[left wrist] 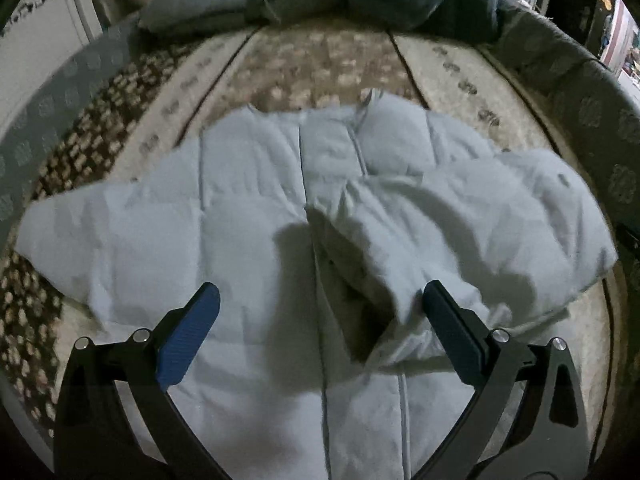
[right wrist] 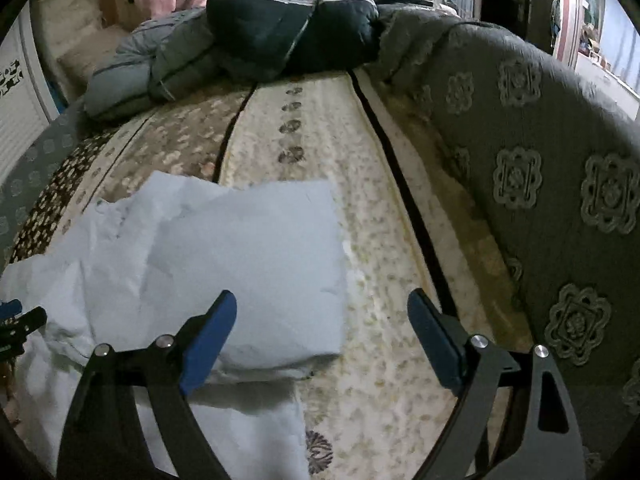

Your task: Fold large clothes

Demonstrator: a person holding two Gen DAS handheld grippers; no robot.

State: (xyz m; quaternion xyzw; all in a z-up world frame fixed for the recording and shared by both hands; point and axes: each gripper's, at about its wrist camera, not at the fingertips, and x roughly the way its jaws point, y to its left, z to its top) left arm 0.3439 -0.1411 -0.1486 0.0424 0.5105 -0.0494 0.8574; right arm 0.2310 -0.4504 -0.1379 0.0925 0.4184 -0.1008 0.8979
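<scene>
A pale blue puffy jacket (left wrist: 248, 208) lies spread flat on a patterned bed cover, zipper up. Its right sleeve (left wrist: 420, 232) is folded in across the body; the left sleeve (left wrist: 60, 232) still sticks out sideways. My left gripper (left wrist: 320, 304) is open and empty, hovering above the jacket's lower middle. In the right wrist view the jacket's right side (right wrist: 240, 248) fills the lower left. My right gripper (right wrist: 322, 312) is open and empty above the jacket's right edge and the bare cover. The left gripper's tip (right wrist: 16, 320) shows at that view's left edge.
The floral beige and brown bed cover (right wrist: 320, 152) runs away from me. A heap of dark blue and grey padded bedding (right wrist: 256, 36) lies at the far end. A grey embossed quilt (right wrist: 540, 168) is banked along the right side. A white panel (right wrist: 16, 120) stands at left.
</scene>
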